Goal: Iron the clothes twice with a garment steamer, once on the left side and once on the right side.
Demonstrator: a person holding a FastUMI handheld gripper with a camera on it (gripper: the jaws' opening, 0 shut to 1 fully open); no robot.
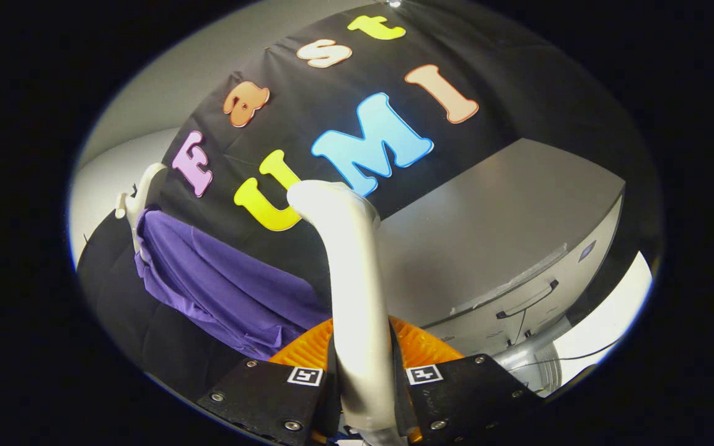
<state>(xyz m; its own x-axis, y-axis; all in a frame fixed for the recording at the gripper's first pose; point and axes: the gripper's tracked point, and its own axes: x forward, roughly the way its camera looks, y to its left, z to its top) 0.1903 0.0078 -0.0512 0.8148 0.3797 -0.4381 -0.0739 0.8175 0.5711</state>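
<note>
Fingers (366, 396): nearest item, set close on either side of the steamer's handle and pressing it; grip held.

Steamer (348, 272): pale, smooth, rigid handle rising from between the fingers and curving at its top toward the purple garment. Judged hard plastic, fairly light but top-heavy, and slick enough to twist in a loose hold. Best held low on the straight shaft, where it is now gripped, keeping the head free to sweep. Any hose or cord is hidden.

Purple garment (220, 285): thin, soft cloth hung on a white hanger (143, 192) against the booth's black wall, beyond the fingers and on their left side. Folds and slack show along its lower part. Judged limp and light; it would swing or bunch under a push, so the head should glide lightly rather than press.

Grey machine (506, 235): boxy, with a front handle, on the fingers' right side, apart from the garment.

Orange ribbed part (419, 347): just behind the handle, at the fingers' base.
</note>
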